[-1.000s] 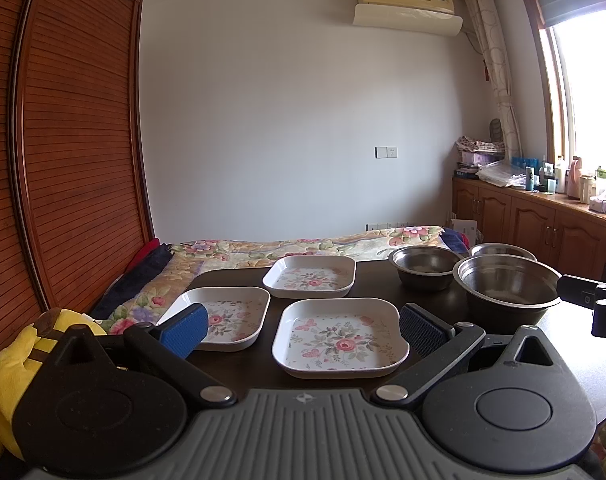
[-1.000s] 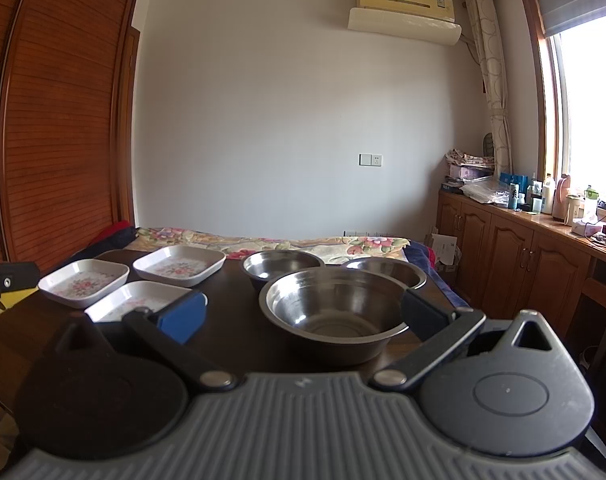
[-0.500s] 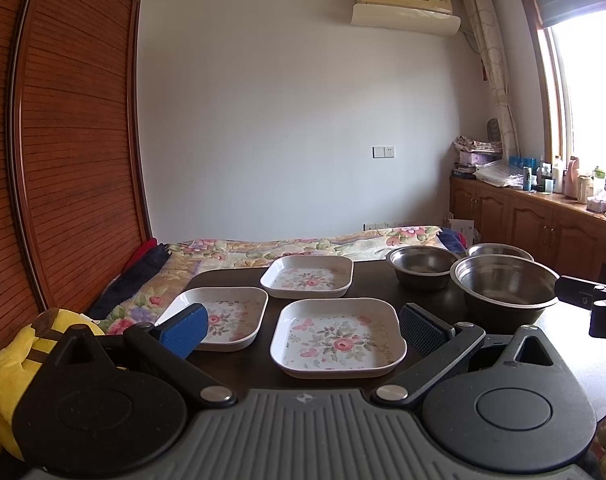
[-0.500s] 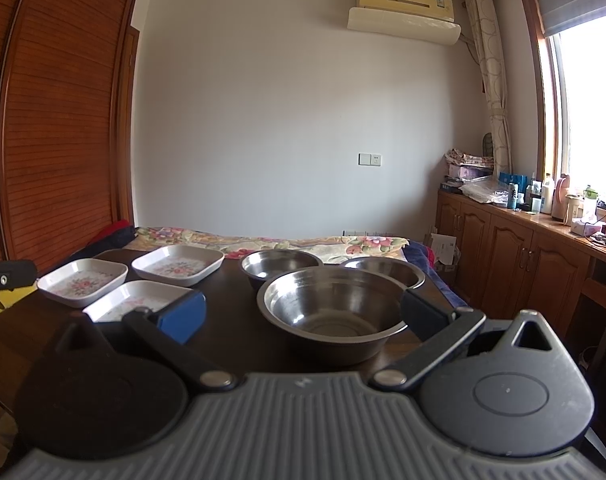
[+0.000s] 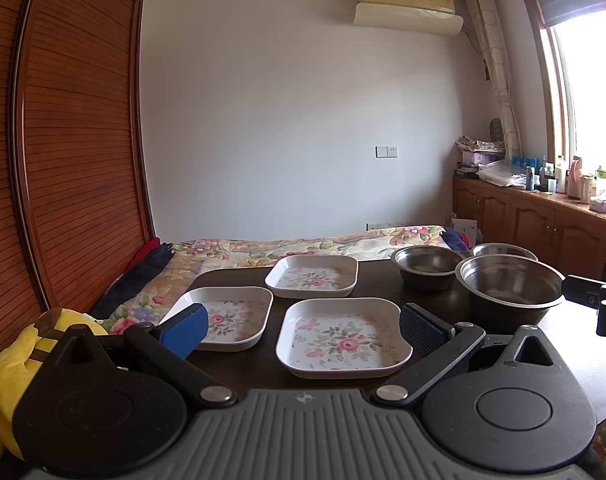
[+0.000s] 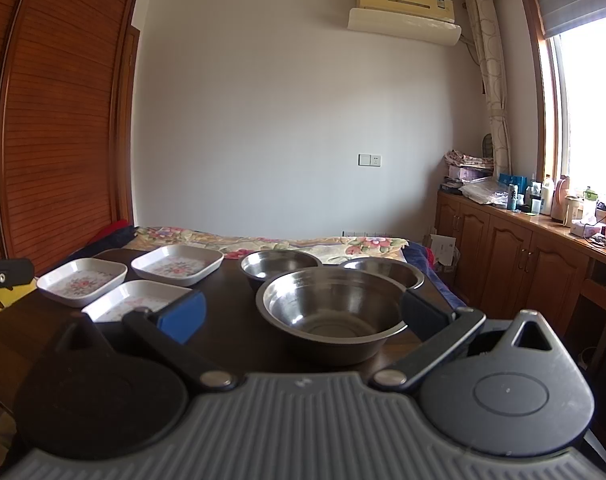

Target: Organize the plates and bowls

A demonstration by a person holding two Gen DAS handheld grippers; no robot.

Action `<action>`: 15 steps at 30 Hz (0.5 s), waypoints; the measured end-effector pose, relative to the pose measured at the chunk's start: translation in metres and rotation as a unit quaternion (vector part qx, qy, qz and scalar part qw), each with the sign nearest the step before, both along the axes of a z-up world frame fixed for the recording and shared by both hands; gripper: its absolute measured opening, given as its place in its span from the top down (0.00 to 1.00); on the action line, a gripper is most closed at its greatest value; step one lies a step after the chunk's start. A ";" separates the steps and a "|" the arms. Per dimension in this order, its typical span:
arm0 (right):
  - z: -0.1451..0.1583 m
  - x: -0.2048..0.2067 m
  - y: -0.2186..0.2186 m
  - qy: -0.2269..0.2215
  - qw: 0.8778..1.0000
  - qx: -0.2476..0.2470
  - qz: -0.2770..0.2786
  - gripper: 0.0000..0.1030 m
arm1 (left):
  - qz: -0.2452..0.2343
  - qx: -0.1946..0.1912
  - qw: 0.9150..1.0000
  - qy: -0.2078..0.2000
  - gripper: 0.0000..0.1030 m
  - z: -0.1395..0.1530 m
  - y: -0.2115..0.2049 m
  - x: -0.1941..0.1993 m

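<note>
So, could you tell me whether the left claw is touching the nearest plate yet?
Apart: the left wrist view shows the open left claw hanging short of the plate, dark table visible between.

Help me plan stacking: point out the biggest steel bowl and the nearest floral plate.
biggest steel bowl (image 6: pixel 327 312): right wrist view, inner wall.
nearest floral plate (image 5: pixel 343 338): left wrist view, flower-printed floor.

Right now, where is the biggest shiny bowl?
The biggest steel bowl sits at the near right of the dark table, straight ahead of the right tongs, in front of two smaller steel bowls.
</note>
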State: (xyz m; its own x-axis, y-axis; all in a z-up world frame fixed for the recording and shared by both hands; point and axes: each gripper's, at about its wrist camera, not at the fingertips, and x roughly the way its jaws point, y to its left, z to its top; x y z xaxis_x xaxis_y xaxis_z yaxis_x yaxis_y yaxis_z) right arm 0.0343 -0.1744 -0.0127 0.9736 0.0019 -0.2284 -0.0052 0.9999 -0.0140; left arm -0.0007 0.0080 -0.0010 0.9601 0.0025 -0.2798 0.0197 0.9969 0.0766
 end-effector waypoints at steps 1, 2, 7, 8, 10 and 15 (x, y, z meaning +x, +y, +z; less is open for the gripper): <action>0.000 0.000 0.000 0.000 1.000 0.000 0.000 0.00 | 0.000 0.000 1.000 0.000 0.00 0.000 0.000 0.000; 0.000 0.000 0.000 0.000 1.000 0.000 0.000 0.00 | 0.000 0.000 1.000 0.000 0.00 0.000 0.000 0.000; -0.001 0.001 0.001 0.002 1.000 0.000 0.000 0.00 | 0.000 -0.001 1.000 0.001 0.00 -0.001 0.002 0.000; -0.001 0.000 0.001 0.002 1.000 0.000 0.001 0.00 | 0.000 -0.001 1.000 0.001 0.00 -0.001 0.002 0.000; -0.002 0.001 0.002 0.002 1.000 0.000 0.002 0.00 | 0.001 -0.001 1.000 0.002 0.00 -0.002 0.003 0.001; -0.003 0.002 0.005 0.003 1.000 0.000 0.008 0.00 | 0.001 -0.001 1.000 0.005 0.00 -0.005 0.005 0.003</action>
State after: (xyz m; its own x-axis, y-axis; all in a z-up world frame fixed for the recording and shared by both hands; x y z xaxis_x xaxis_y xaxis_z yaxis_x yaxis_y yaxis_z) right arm 0.0368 -0.1694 -0.0153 0.9719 0.0176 -0.2349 -0.0215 0.9997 -0.0139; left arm 0.0020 0.0127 -0.0056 0.9573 0.0044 -0.2890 0.0176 0.9971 0.0737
